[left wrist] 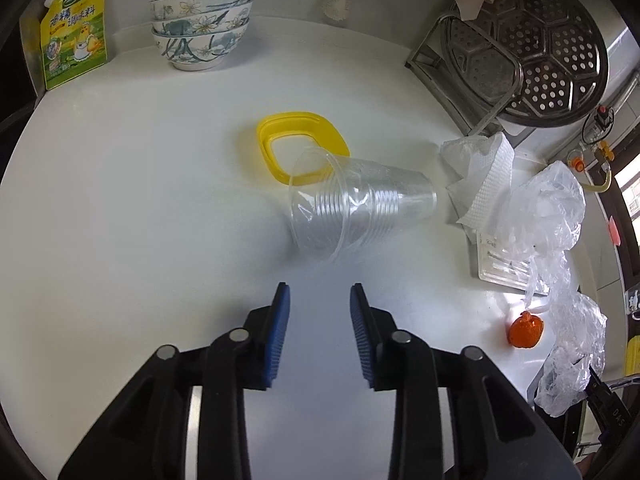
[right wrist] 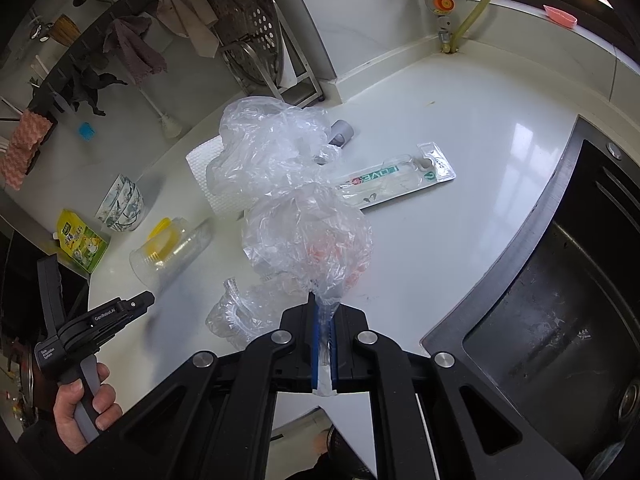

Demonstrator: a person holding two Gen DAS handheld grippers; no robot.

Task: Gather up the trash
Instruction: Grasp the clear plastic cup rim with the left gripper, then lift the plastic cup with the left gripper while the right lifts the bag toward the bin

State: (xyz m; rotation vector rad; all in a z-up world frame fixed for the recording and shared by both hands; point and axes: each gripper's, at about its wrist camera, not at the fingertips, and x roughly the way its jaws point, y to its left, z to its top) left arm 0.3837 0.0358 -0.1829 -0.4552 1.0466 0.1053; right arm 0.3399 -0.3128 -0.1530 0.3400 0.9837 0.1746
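My right gripper (right wrist: 325, 312) is shut on a crumpled clear plastic bag (right wrist: 288, 196) and holds it above the white counter; the bag also shows in the left wrist view (left wrist: 556, 220). My left gripper (left wrist: 319, 292) is open and empty, just short of a stack of clear plastic cups (left wrist: 356, 204) lying on its side, also seen in the right wrist view (right wrist: 172, 248). A yellow lid ring (left wrist: 300, 140) lies behind the cups. A white paper towel (left wrist: 484, 176), an orange scrap (left wrist: 526, 330) and a toothbrush package (right wrist: 400, 180) lie on the counter.
Stacked floral bowls (left wrist: 202, 28) and a yellow-green seasoning pouch (left wrist: 74, 32) stand at the back left. A metal steamer tray on a rack (left wrist: 536, 48) stands back right. A black sink (right wrist: 552, 300) lies right of the counter. A crushed clear cup (right wrist: 236, 316) lies near the front edge.
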